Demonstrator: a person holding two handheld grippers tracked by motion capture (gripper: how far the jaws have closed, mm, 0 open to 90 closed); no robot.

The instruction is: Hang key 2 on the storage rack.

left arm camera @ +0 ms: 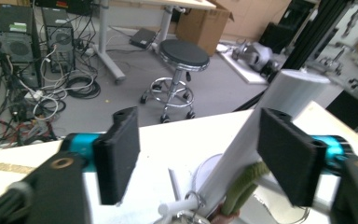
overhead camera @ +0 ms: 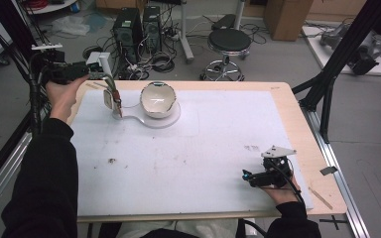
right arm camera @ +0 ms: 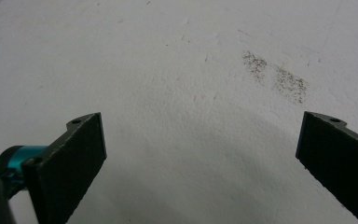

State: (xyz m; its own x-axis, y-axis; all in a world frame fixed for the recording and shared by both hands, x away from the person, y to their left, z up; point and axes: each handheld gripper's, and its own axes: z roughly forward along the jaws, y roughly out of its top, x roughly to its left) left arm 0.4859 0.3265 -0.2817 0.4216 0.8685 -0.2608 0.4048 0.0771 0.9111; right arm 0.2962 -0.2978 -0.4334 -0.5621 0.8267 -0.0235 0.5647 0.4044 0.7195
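Behind my table: black stool (overhead camera: 229, 40), two PC towers (overhead camera: 138, 26) in a cable tangle, cardboard box (overhead camera: 287, 17), black frame strut (overhead camera: 345, 54) right.

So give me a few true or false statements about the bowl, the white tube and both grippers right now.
1. The white bowl sits on a round clear base. True.
2. The right gripper holds the bowl. False: it rests open over the bare white mat.
3. The left gripper has a white tube between its jaws. True.
4. The bowl is at the table's near right corner. False: it stands far left.
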